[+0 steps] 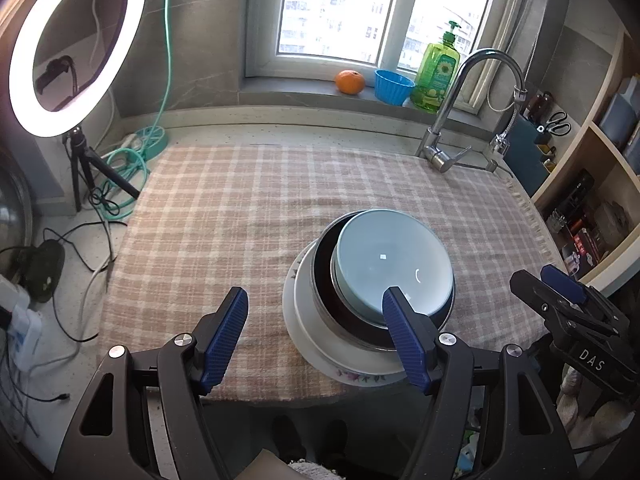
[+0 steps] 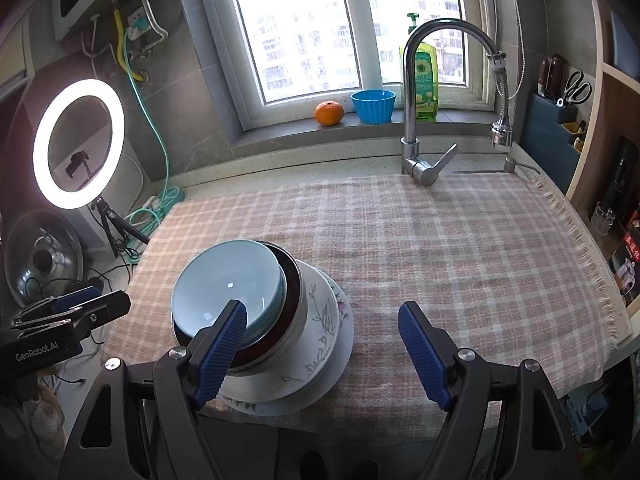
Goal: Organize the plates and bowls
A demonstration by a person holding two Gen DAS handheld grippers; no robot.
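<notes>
Both tongs hang open and empty at the near edge of the surface. The left tongs sit left of the stack: pale blue bowl in a dark bowl, on a floral bowl and a plate. The right tongs sit right of it; both seem equally near.
</notes>
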